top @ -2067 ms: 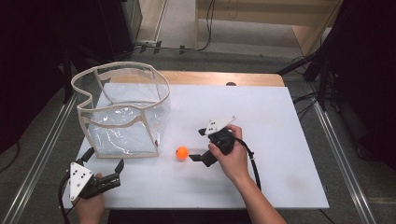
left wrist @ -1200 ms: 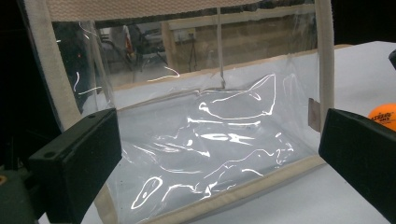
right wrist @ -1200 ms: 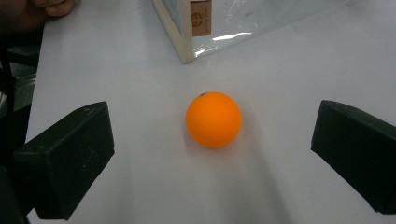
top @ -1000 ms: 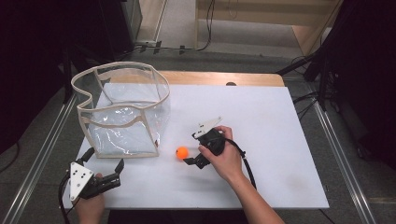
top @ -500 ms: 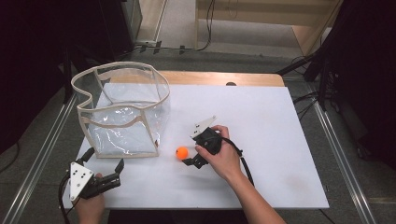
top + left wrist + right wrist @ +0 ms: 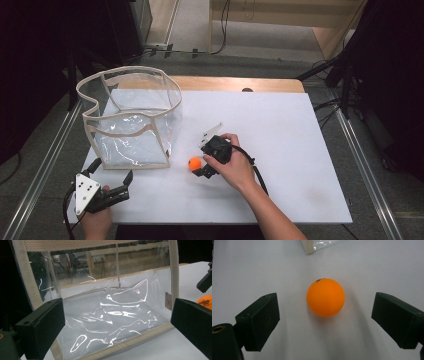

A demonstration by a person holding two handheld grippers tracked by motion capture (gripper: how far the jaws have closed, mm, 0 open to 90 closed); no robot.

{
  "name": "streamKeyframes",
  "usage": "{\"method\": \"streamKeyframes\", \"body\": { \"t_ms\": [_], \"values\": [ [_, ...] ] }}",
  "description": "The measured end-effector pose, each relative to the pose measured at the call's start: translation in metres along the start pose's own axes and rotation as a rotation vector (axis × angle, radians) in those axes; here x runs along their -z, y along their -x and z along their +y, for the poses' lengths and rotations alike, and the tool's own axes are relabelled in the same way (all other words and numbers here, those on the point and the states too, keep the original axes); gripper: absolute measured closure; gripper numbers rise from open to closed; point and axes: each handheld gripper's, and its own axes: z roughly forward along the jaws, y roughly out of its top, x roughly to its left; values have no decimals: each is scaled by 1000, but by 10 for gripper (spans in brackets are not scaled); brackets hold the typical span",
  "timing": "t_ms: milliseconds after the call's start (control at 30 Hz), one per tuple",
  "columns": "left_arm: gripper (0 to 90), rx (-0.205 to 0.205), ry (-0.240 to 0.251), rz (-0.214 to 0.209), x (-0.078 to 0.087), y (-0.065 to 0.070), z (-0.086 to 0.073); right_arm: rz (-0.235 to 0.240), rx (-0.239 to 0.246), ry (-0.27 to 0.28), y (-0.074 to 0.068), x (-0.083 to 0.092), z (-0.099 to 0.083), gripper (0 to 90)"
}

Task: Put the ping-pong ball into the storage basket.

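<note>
An orange ball (image 6: 195, 163) (image 6: 325, 297) lies on the white table (image 6: 280, 130), just right of a clear plastic bag with beige trim (image 6: 130, 120) (image 6: 112, 312). My right gripper (image 6: 199, 162) (image 6: 325, 303) points left at the ball. Its jaws stand on either side of the ball with gaps to both pads, and they have just been closing. My left gripper (image 6: 112, 171) (image 6: 117, 307) rests open near the table's front left corner. It faces the bag's near wall, and nothing is between its jaws. The ball (image 6: 205, 300) peeks in at the right edge there.
The bag stands upright with its mouth open upward at the table's left. One bottom corner of the bag (image 6: 309, 247) lies just beyond the ball. Metal rails (image 6: 45, 165) run along both sides of the table. White surface stretches to the right of the hand.
My right gripper has slid left toward the ball and now straddles it. The ball, the bag and my left gripper have stayed put.
</note>
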Motion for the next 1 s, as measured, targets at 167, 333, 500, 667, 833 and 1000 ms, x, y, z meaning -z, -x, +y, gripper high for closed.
{"method": "streamKeyframes", "body": {
  "t_ms": [167,333,500,667,833,1000],
  "values": [
    [0,1,0,-1,0,0,0,-5,17,-40,-2,-7,5,90],
    [0,0,0,-2,0,-1,0,-25,25,-55,-2,-9,9,140],
    [0,1,1,-2,0,-1,0,-45,38,-97,-5,-14,13,214],
    [0,0,0,-2,0,-1,0,-52,49,-118,-5,-17,16,250],
    [0,1,0,-2,0,-1,0,-51,50,-142,-4,-21,18,292],
    [0,3,1,-2,0,-1,0,-59,53,-148,-5,-22,20,316]
  ]
}}
